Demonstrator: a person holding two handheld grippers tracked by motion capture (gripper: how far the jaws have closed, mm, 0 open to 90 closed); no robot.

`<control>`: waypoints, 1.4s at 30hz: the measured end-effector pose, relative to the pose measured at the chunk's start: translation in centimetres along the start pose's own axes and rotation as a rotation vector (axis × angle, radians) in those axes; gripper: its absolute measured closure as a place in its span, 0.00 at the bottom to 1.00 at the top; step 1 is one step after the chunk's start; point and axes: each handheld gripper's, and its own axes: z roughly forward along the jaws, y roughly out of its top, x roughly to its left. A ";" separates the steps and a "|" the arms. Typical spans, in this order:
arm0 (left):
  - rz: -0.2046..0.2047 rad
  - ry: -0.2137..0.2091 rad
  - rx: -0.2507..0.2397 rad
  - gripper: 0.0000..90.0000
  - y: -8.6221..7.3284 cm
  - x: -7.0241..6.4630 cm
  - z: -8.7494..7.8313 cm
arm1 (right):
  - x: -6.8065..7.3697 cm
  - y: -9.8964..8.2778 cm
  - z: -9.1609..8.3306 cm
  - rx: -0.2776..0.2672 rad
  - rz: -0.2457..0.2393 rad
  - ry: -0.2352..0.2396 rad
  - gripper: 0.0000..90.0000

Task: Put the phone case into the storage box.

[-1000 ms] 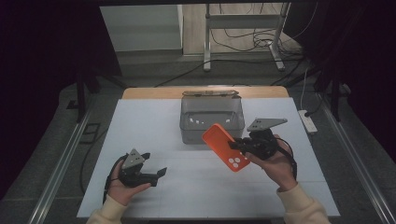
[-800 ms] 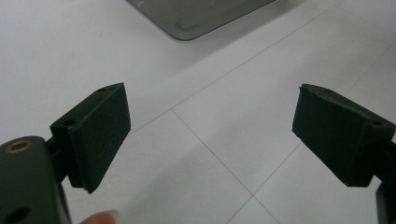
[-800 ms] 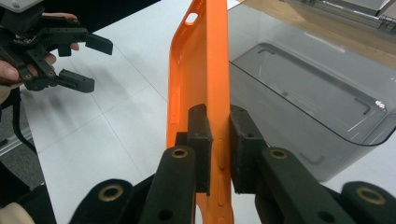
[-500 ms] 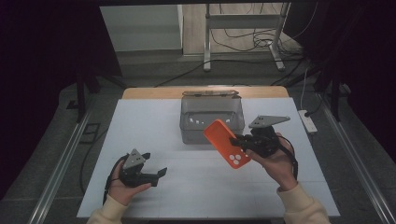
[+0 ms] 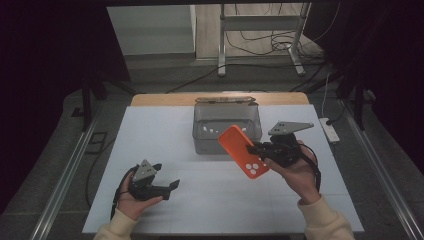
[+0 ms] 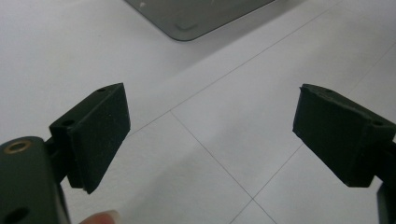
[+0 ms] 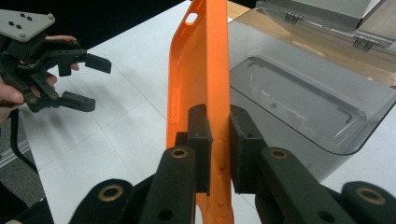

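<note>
Left gripper (image 5: 170, 187): jaws spread wide with nothing between them, held low over the white table (image 5: 150, 135), well apart from the case.
Orange plastic phone case (image 5: 243, 151): tilted, lifted off the table, its edge pinched between the right gripper's pads (image 7: 201, 126).
Grey translucent plastic bin (image 5: 227, 127): lid open, just behind the case and beside the right gripper.
Right gripper (image 5: 256, 148): jaws nearly together, clamped on the case.
</note>
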 end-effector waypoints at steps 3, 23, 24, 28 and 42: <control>-0.008 -0.002 -0.005 0.12 0.0 0.0 -0.1 | -0.1 0.1 -0.3 -0.002 0.001 -0.006 0.89; -0.003 -0.013 0.001 0.12 0.1 -0.1 0.0 | -1.1 1.6 0.0 -0.003 0.029 -0.037 0.89; -0.003 -0.013 0.001 0.12 0.1 -0.1 0.0 | -1.2 1.7 0.0 -0.004 0.028 -0.042 0.89; -0.005 -0.013 0.000 0.12 0.1 0.0 0.0 | -1.4 2.2 0.0 -0.008 0.028 -0.048 0.89; -0.005 -0.014 0.002 0.12 0.1 0.0 0.0 | -2.5 4.0 0.1 -0.036 0.053 -0.072 0.89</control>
